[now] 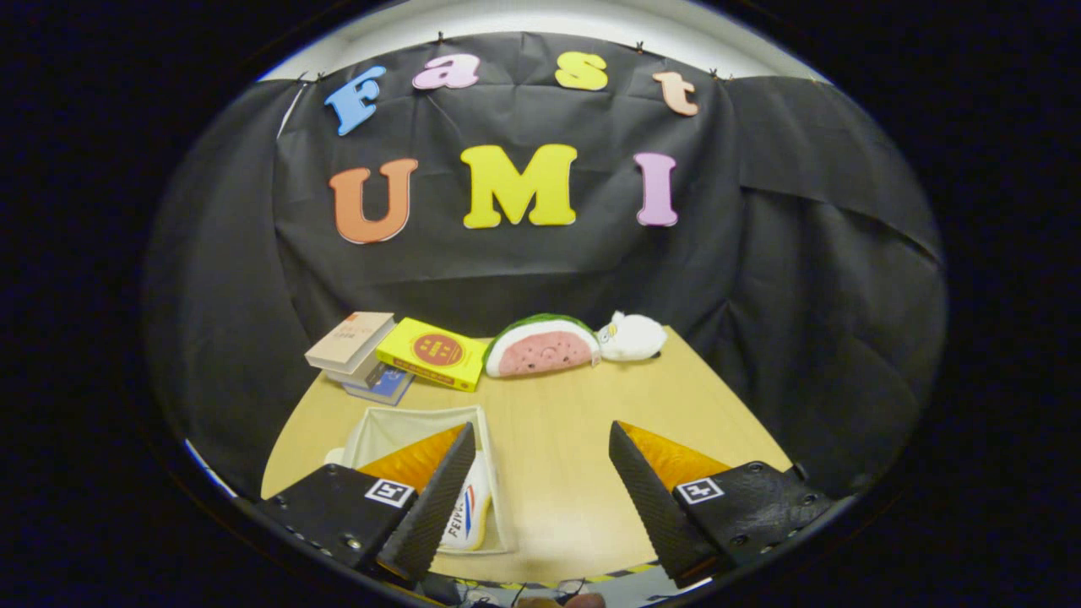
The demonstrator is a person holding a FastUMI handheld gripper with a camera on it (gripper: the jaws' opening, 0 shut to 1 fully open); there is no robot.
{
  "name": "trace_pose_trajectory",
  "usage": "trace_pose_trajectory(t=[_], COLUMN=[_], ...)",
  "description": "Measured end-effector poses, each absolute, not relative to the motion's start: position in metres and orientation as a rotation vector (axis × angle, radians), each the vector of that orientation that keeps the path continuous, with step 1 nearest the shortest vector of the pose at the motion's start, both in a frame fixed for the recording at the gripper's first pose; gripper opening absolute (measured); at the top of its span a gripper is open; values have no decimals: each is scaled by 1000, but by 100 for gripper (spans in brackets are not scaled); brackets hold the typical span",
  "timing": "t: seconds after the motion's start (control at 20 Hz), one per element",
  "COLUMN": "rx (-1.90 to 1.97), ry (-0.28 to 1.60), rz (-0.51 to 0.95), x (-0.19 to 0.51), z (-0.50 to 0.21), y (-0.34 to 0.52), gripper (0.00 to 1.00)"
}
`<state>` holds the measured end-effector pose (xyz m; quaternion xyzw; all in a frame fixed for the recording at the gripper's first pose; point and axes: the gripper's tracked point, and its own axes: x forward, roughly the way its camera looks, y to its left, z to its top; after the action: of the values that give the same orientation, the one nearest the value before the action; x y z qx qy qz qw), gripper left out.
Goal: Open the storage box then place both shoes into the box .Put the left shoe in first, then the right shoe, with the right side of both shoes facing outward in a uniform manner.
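Box: the box is open. It sits on the counter, by the left finger and partly hidden behind it.
Shoe: one white shoe lies in the box, against its right wall, touching or just behind the left finger's tip.
Shoe's way: its long side runs away from the fingers, toward the books. I cannot tell toe from heel.
Which shoe: I cannot tell if it is the left or the right one.
Fingers: the gripper has its fingers wide apart, holding nothing. Bare counter lies between them.
Next move: I think the box is left of the gap, so the fingers would swing left to reach it.
Farther back: books, a yellow box, a melon toy and a white toy sit by the wall, well apart from the fingers.
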<state>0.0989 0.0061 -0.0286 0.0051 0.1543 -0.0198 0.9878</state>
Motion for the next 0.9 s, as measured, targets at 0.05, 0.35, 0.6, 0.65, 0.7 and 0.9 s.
trace_pose_trajectory(t=[0.05, 0.35, 0.6, 0.65, 0.7, 0.9], rx=[2, -3, -5, -2, 0, -5], ry=[275, 142, 92, 90, 92, 78], rz=[-54, -90, -79, -78, -78, -85], x=[95, 73, 48, 44, 42, 32], z=[-18, 11, 9, 9, 8, 22], y=[1, -3, 1, 2, 2, -4], gripper=[96, 96, 96, 96, 96, 96])
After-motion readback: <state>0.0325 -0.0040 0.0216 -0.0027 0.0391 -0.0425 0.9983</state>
